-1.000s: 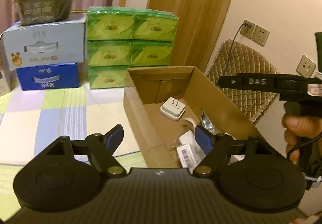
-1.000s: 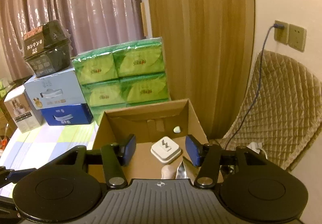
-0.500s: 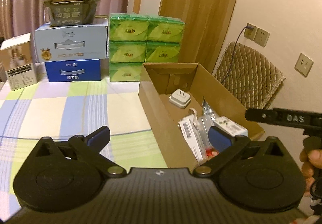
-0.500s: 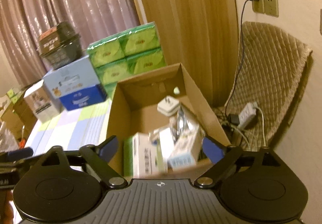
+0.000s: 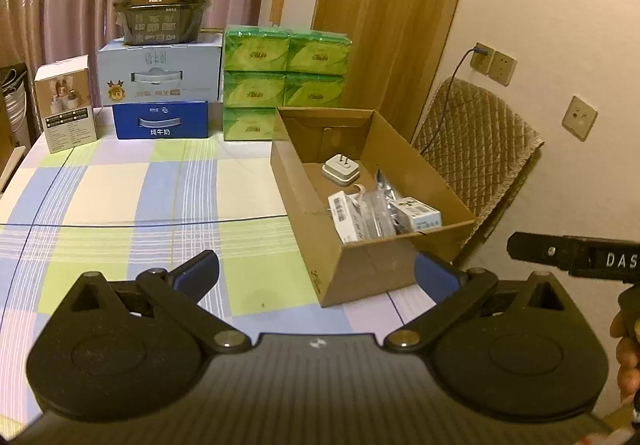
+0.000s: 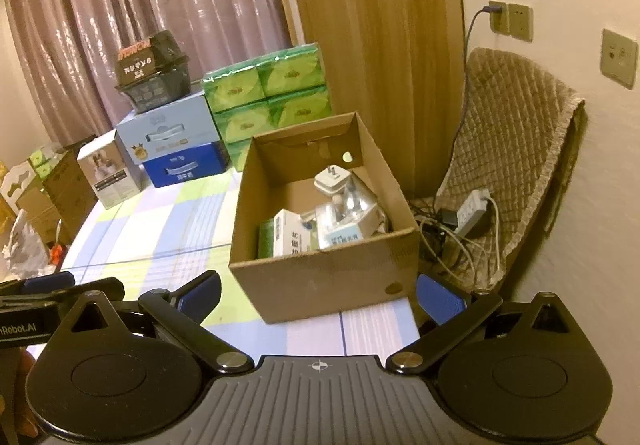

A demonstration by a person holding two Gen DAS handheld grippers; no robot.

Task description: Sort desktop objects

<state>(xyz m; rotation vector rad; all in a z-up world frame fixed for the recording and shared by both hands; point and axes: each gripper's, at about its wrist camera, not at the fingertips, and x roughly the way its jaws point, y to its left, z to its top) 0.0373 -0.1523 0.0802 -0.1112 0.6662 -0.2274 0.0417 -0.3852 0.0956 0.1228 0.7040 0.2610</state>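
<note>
Left gripper [image 5: 316, 275] and right gripper [image 6: 318, 295]: both spread wide, holding nothing, above checked tablecloth [image 5: 132, 185]. Cardboard box [image 6: 320, 281] holds white charger [image 6: 332, 180] and small cartons.

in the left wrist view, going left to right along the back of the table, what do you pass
small white box → dark blue milk box → green tissue packs → cardboard box → quilted chair

Both wrist views look forward and slightly down across the table [image 5: 120, 201] from its near edge. The left wrist view stands left of the cardboard box [image 5: 316, 221]; the right wrist view faces the box [image 6: 320, 277] more squarely. Both share it and the stacked packages behind.
</note>
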